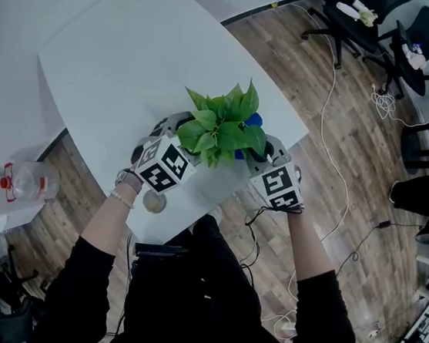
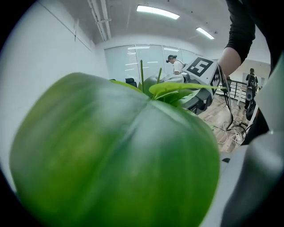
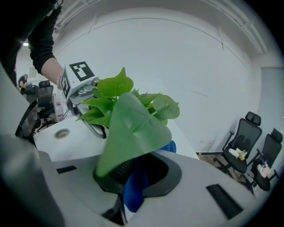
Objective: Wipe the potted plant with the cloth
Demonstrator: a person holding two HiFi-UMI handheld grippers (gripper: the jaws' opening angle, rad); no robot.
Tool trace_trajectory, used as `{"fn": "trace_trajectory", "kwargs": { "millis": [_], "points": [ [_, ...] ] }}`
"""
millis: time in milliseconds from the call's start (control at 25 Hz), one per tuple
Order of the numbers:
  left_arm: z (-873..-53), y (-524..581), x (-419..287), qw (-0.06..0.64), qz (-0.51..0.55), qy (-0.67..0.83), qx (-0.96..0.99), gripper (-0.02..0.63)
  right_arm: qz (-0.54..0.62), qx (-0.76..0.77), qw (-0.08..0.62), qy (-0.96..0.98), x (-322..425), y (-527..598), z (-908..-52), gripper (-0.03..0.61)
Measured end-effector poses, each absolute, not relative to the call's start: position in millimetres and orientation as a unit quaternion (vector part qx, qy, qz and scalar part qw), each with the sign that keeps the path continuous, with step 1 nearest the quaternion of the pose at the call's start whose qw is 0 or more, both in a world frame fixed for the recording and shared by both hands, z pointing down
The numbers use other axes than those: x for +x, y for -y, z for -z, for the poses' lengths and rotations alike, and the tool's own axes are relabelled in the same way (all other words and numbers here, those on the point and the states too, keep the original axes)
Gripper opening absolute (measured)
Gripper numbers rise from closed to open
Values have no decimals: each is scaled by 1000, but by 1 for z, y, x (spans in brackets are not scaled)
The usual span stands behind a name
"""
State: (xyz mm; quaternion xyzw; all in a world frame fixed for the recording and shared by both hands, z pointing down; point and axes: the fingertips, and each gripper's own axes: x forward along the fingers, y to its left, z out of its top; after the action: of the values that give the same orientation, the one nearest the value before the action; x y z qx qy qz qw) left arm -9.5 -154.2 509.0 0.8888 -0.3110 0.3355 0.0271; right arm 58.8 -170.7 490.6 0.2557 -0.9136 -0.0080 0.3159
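Blue cloth [image 3: 134,193] is pinched in the right claw [image 3: 137,177], right of the green leafy potted plant [image 1: 222,125]. The left claw [image 1: 166,126] gapes wide at a broad leaf [image 2: 115,159], gripping nothing, so rough rubbing could tear that unsupported leaf.

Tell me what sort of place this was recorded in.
Most likely an office or meeting room: a large white table, black swivel office chairs on a wood-look floor, and strip ceiling lights above glass partitions.
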Motion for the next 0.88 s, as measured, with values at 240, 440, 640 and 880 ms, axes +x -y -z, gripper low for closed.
{"fn": "trace_trajectory", "kwargs": {
  "millis": [240, 440, 640, 880],
  "points": [
    [-510, 145, -5, 41, -336, 335, 879, 356, -12, 266, 320, 910, 59, 147, -503, 78],
    [-510, 135, -4, 52, -336, 353, 872, 354, -10, 268, 319, 909, 53, 120, -507, 78],
    [-511, 133, -1, 63, -337, 366, 865, 353, -18, 264, 327, 907, 41, 96, -510, 78],
    [-509, 131, 2, 72, -337, 376, 860, 350, -10, 248, 312, 917, 20, 74, -515, 78]
  ]
}}
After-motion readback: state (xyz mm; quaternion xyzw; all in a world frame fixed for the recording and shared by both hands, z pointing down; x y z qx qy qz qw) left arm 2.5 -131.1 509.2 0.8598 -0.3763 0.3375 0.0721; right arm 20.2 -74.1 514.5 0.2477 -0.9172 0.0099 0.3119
